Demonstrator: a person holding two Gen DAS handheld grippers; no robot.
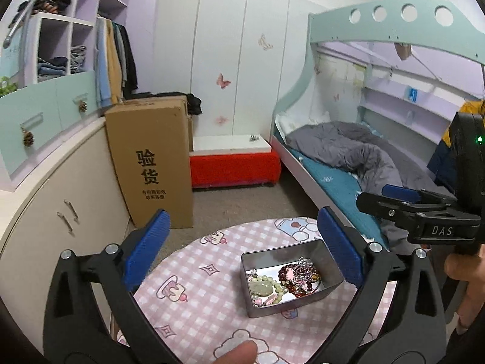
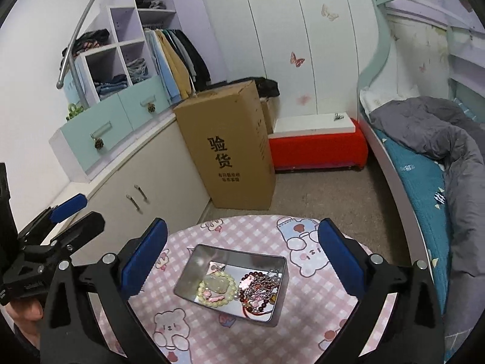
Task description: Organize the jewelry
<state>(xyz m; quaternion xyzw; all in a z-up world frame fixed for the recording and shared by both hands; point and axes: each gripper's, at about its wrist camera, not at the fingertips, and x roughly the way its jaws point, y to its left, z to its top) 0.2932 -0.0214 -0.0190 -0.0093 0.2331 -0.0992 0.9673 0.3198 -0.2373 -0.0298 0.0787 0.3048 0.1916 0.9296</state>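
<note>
A rectangular metal tin (image 1: pixel 315 251) (image 2: pixel 200 261) sits on a round table with a pink checked cloth (image 1: pixel 206 303) (image 2: pixel 312 297). Inside lie a pale green bead bracelet with a jade pendant (image 1: pixel 265 288) (image 2: pixel 216 285), dark red bead bracelets and a silver chain (image 1: pixel 300 276) (image 2: pixel 260 288). My left gripper (image 1: pixel 242 251) is open and empty, hovering above the tin's near side. My right gripper (image 2: pixel 242 261) is open and empty, straddling the tin from above. The right gripper also shows in the left wrist view (image 1: pixel 391 197), the left one in the right wrist view (image 2: pixel 75 212).
A tall cardboard box (image 1: pixel 154 157) (image 2: pixel 230 145) stands on the floor beyond the table. A red bench (image 1: pixel 236 166) (image 2: pixel 318 148) is against the wall. A bed with a grey duvet (image 1: pixel 348 148) (image 2: pixel 439 139) is at right, cabinets (image 1: pixel 60 197) (image 2: pixel 145 176) at left.
</note>
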